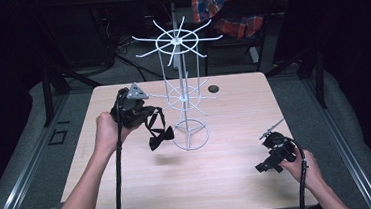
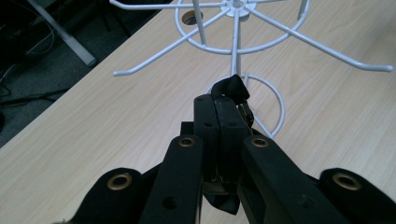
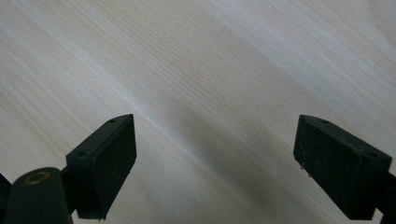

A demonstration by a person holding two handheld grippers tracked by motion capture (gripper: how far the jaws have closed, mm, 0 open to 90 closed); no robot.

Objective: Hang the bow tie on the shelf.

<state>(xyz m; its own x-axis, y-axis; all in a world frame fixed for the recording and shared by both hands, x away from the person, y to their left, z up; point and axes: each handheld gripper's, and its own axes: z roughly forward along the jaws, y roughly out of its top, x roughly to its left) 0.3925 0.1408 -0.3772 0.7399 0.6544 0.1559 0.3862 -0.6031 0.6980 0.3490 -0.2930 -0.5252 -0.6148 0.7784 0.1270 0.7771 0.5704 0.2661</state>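
A pale wood-grain table (image 1: pixel 229 181) stands on a grey floor in a dark room, with a red, blue and orange plaid cloth (image 1: pixel 226 8) draped over furniture behind it. Near the table's middle stands a white wire display rack (image 1: pixel 182 92), a central post on a ring base carrying two tiers of radiating hook arms. The left gripper (image 1: pixel 147 118) is held above the table just left of the rack, level with the lower tier; its jaws are pressed together on the strap of a black fabric bow tie (image 1: pixel 161 137). The bow hangs free below the gripper, clear of the table top and close beside the rack's base ring without touching it. In the left gripper view, a loop of the strap and a small metal clasp protrude from the clamped jaw tips, pointing toward the post. The right gripper (image 1: pixel 262 167) sits low over the table's near right corner, well apart from the rack, jaws spread wide with nothing between them.
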